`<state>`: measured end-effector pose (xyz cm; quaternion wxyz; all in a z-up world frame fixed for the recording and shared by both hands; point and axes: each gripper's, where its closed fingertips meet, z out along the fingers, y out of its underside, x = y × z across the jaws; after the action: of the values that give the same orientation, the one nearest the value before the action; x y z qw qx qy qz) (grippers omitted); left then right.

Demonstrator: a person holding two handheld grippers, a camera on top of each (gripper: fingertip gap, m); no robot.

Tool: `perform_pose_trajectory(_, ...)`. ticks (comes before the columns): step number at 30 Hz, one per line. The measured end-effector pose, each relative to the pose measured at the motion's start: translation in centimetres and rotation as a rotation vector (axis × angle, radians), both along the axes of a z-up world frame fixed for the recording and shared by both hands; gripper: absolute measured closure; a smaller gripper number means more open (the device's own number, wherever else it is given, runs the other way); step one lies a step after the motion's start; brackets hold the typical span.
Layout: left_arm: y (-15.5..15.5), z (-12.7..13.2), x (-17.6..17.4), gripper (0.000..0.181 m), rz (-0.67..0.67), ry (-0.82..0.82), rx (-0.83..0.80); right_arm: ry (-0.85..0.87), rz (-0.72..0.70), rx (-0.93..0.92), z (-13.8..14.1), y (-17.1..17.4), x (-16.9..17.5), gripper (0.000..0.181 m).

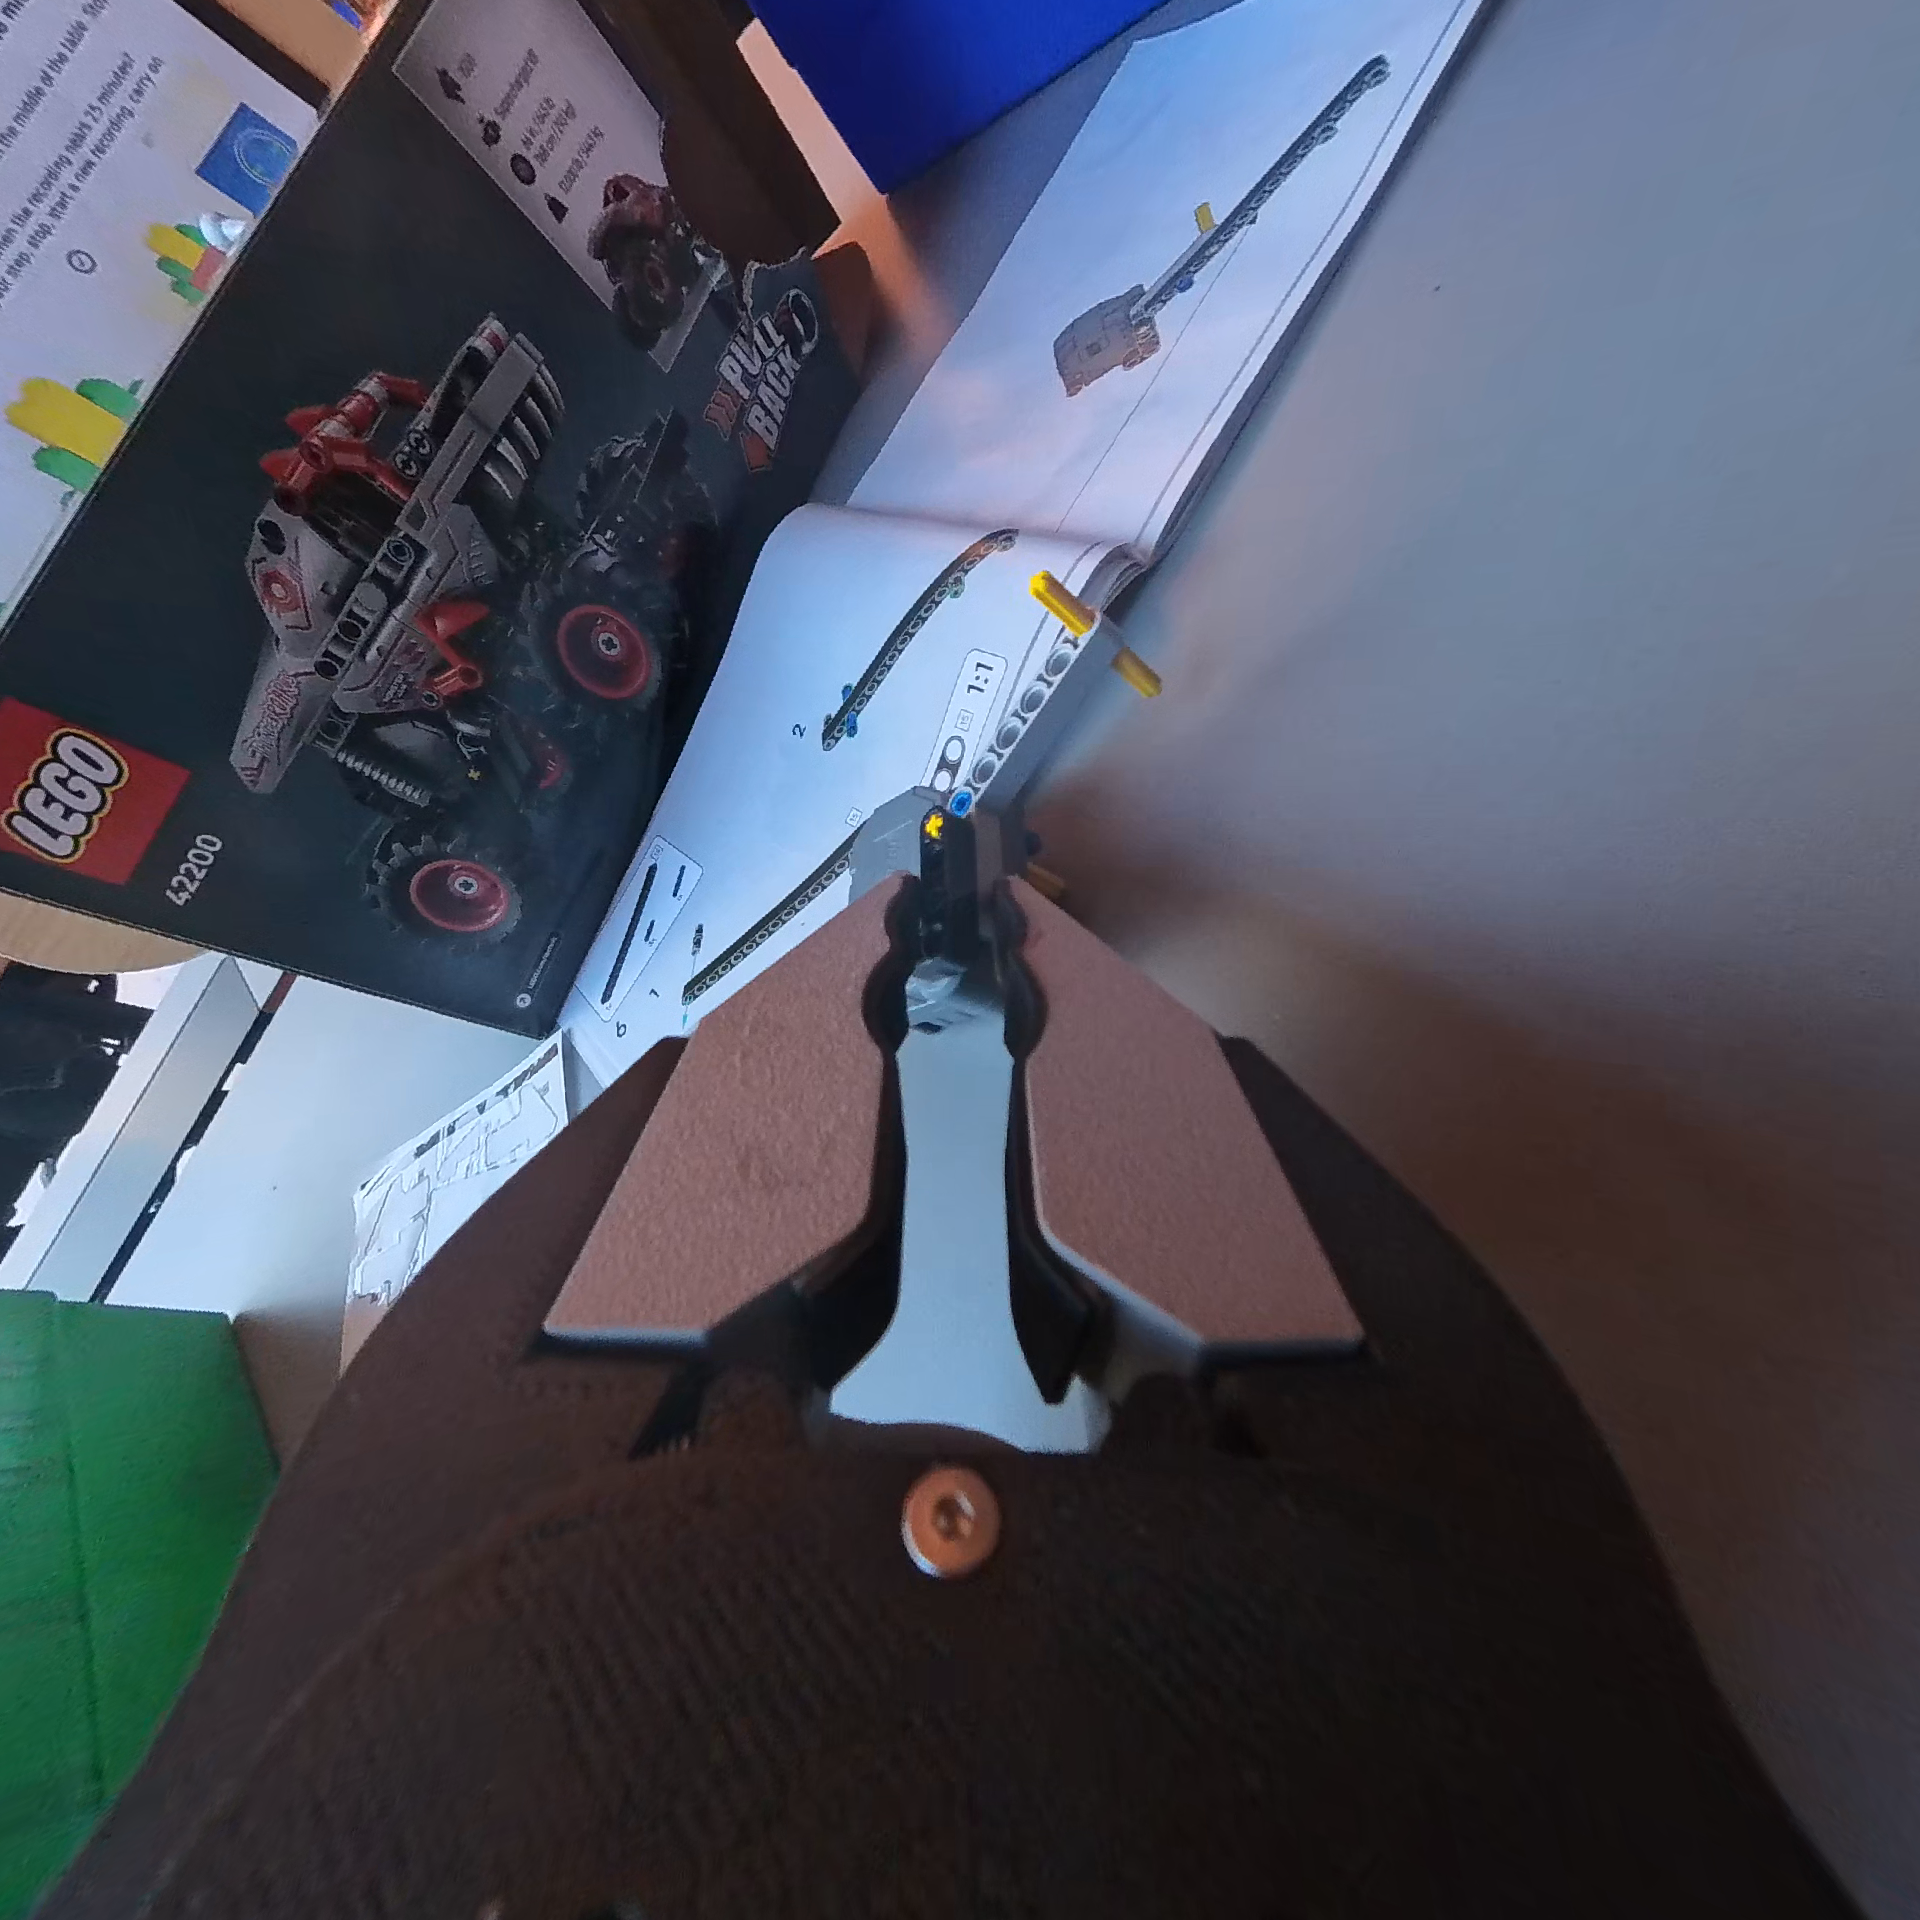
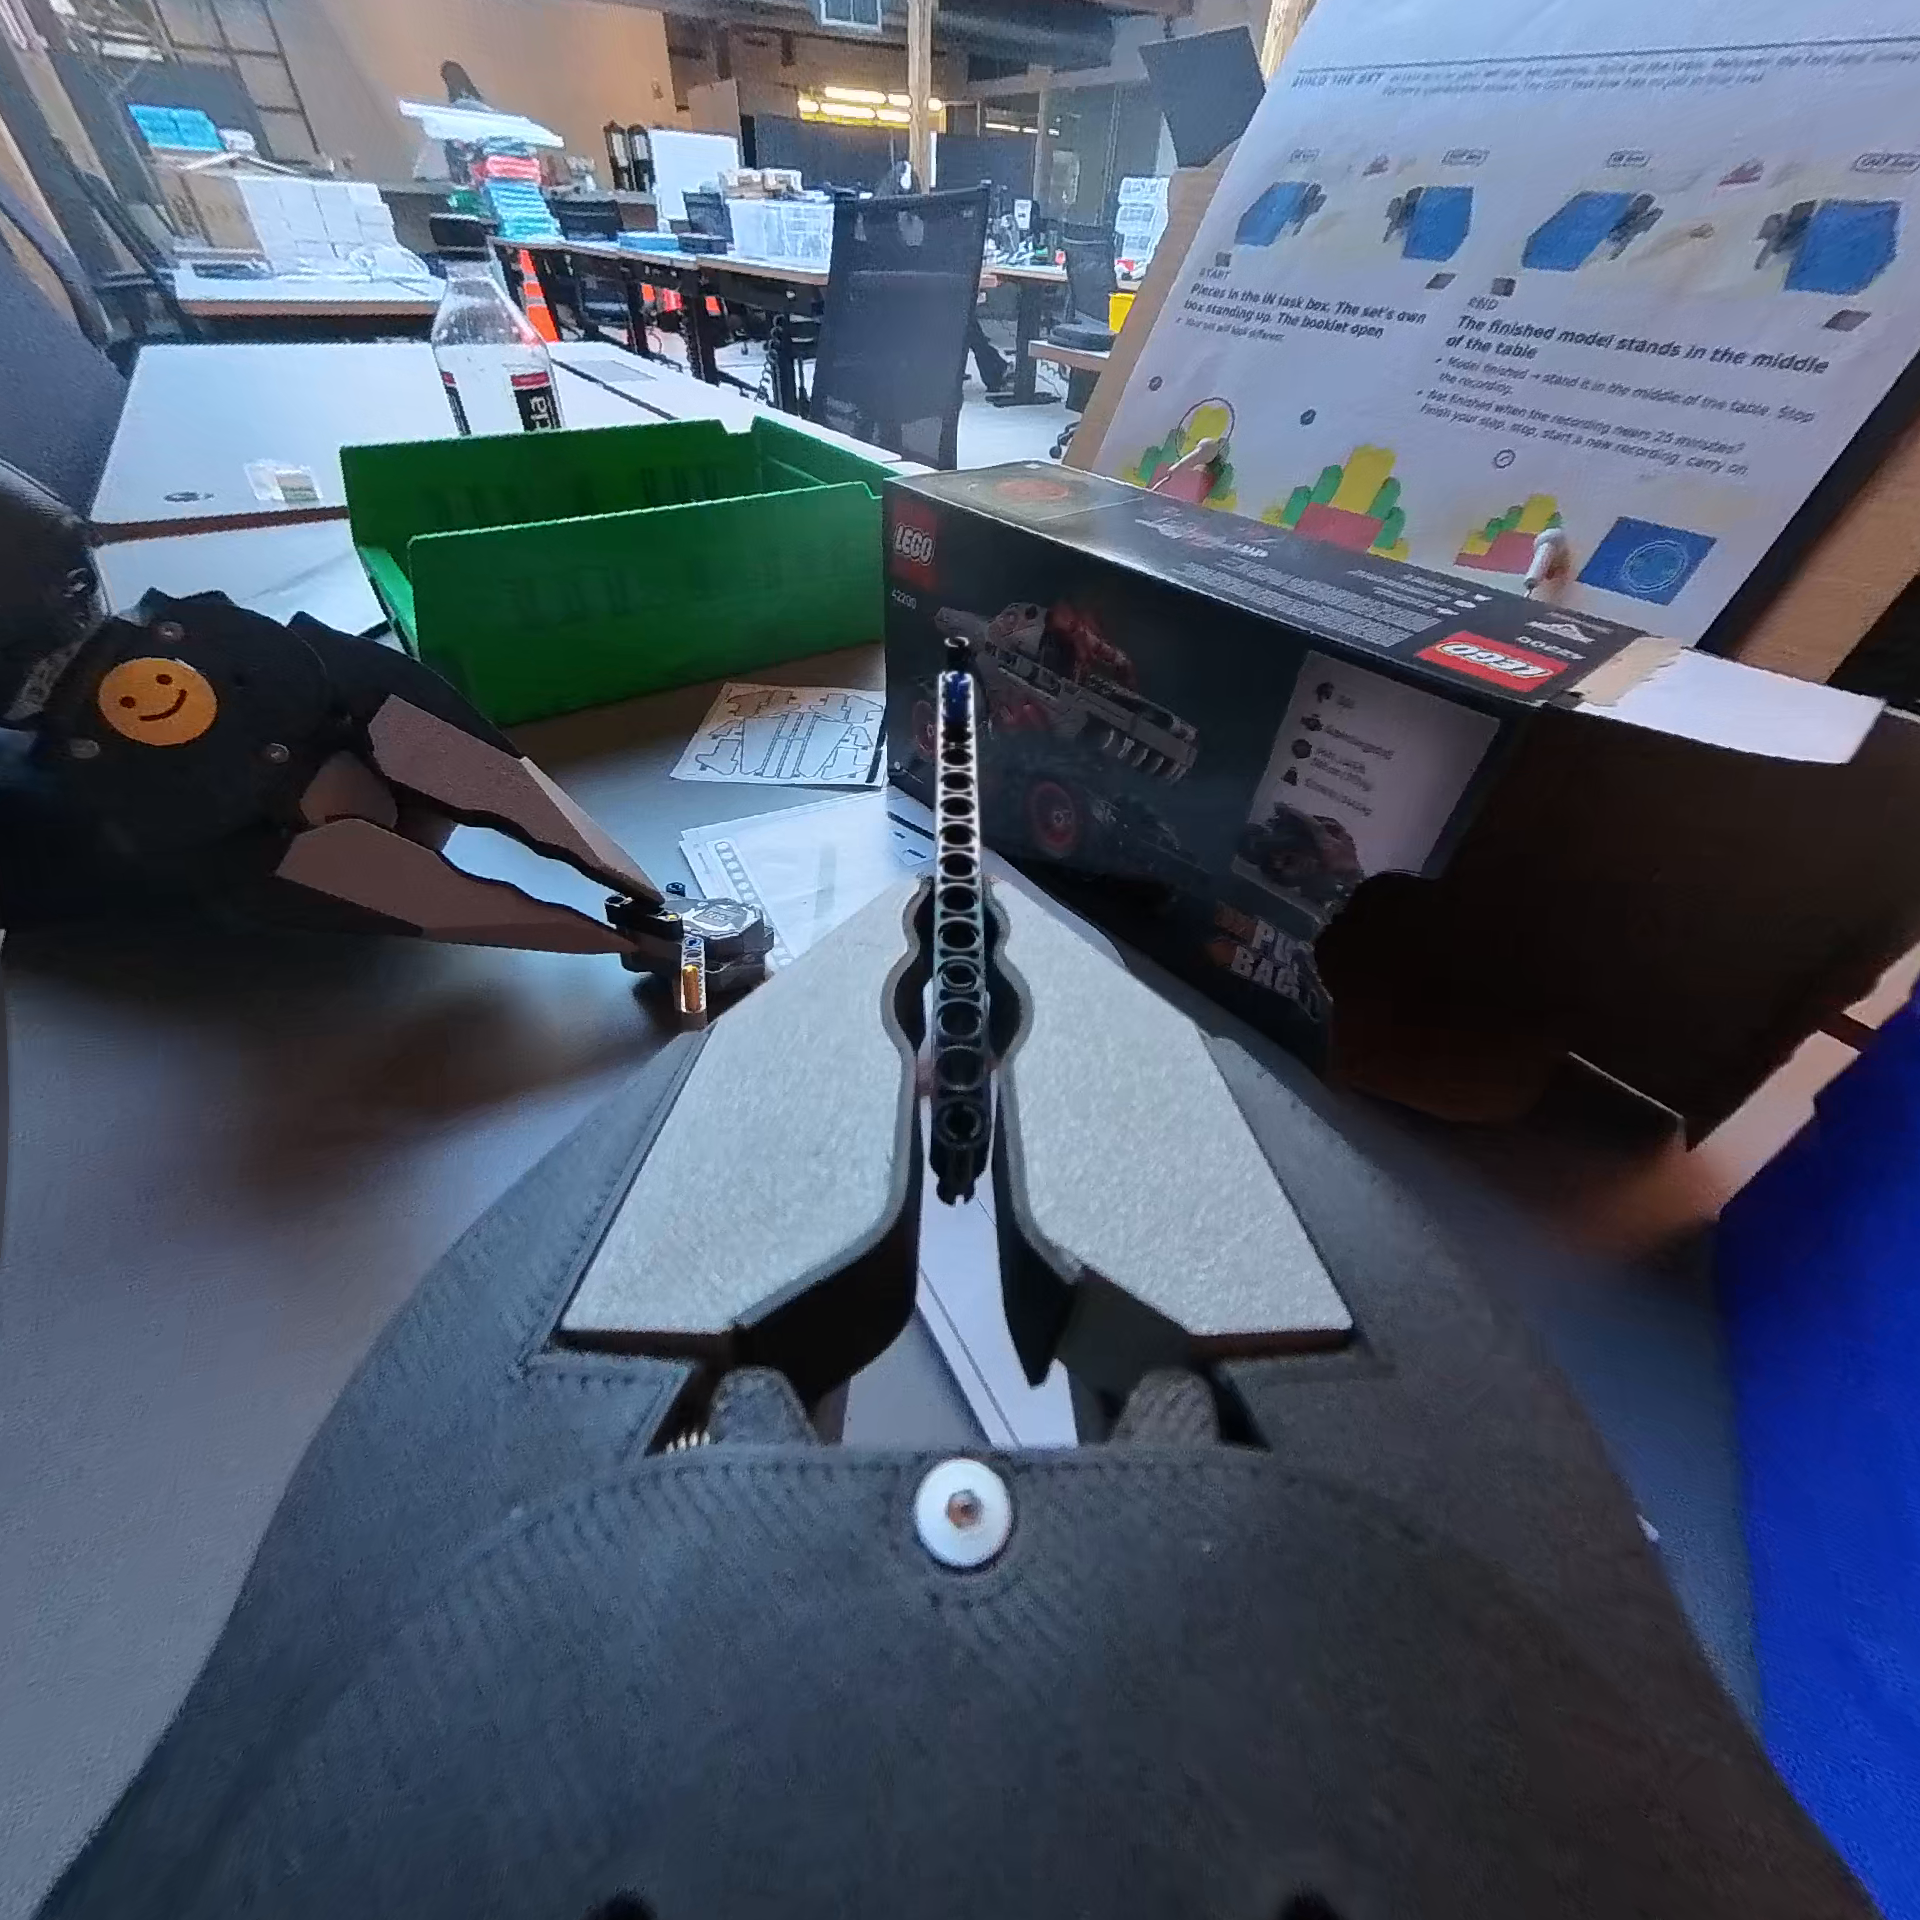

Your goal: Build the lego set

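In the left wrist view my left gripper is shut on a small grey motor assembly. A grey holed beam with a yellow axle through its far end sticks out of the assembly, over the open instruction booklet. In the right wrist view my right gripper is shut on a long black holed beam that points away from me, with a blue pin near its far end. The left gripper shows at the left there, holding the assembly just above the table.
The dark set box stands behind the booklet, in front of a leaning instruction poster. A green bin and a sticker sheet lie at the back left, with a bottle beyond. A blue bin is at the right. Spacing between my two grippers at the tips: around 15 centimetres.
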<state>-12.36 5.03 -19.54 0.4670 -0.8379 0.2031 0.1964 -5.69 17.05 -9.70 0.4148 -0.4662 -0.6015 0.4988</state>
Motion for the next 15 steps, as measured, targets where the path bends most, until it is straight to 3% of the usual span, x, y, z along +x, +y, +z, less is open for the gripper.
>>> perform_pose_trajectory(15, 0.01, 0.01, -0.1, 0.17, 0.007, 0.007, 0.0, -0.009, 0.008, 0.003, -0.24, -0.25, -0.08, 0.177)
